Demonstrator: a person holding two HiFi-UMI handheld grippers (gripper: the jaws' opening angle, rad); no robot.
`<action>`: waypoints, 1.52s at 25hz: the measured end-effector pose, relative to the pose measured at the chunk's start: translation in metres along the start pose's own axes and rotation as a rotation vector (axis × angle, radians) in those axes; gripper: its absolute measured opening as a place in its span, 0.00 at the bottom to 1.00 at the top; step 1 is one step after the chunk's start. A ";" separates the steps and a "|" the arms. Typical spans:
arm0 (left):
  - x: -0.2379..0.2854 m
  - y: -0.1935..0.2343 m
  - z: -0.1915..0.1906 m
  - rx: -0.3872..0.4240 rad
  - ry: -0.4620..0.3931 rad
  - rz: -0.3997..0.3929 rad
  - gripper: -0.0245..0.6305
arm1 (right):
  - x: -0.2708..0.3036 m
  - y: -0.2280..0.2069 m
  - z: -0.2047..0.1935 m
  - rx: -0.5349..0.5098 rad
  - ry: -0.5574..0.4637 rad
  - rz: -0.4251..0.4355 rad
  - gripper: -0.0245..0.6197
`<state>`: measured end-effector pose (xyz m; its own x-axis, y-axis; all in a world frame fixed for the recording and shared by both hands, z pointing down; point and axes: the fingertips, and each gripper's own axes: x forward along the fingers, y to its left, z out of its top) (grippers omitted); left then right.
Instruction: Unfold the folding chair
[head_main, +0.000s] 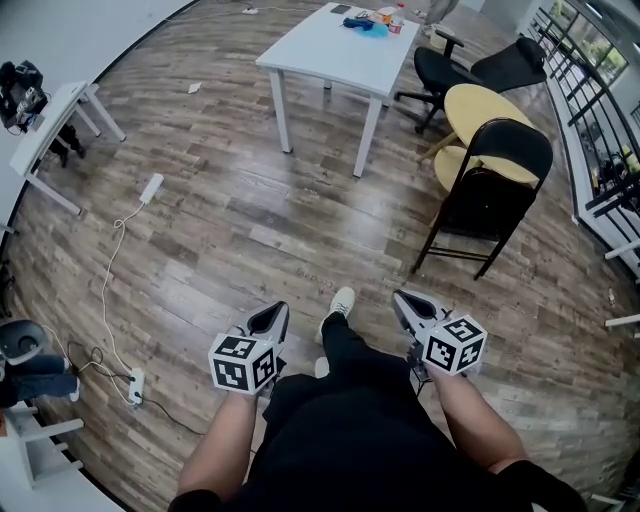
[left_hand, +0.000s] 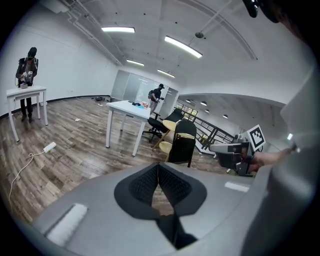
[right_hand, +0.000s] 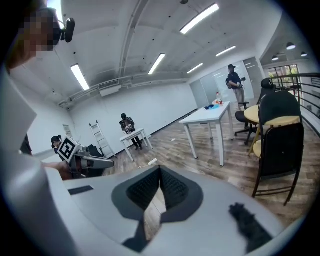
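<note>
I'm carrying left claw (head_main: 272, 318) and right claw (head_main: 404, 300) pinched together, empty | chair (head_main: 495, 185) standing far right, folded | risk: nudging it over with jaws unopened.

Folding chair (head_main: 492, 198): right of centre, on the floor (head_main: 250, 220).
Table (head_main: 320, 55): top centre, up-left of the chair.

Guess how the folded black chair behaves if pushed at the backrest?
Folding chair stands folded on a narrow footprint, so it likely tips easily. Thin tube frame suggests stiff but fairly light. Smooth wood floor may let its feet slide.
</note>
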<state>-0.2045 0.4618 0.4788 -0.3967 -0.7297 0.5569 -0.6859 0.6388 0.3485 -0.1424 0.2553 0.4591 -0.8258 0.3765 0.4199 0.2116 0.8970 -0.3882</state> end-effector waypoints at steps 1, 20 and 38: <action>0.003 0.001 0.003 0.004 -0.003 0.001 0.05 | 0.002 -0.002 0.001 0.000 -0.002 0.000 0.05; 0.088 0.017 0.063 0.064 0.061 -0.058 0.05 | 0.045 -0.071 0.028 0.061 0.014 -0.047 0.05; 0.202 0.021 0.155 0.171 0.127 -0.149 0.05 | 0.062 -0.181 0.097 0.153 -0.100 -0.202 0.05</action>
<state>-0.3939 0.2898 0.4818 -0.2107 -0.7695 0.6029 -0.8283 0.4680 0.3079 -0.2831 0.0934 0.4759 -0.8925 0.1620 0.4209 -0.0374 0.9034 -0.4272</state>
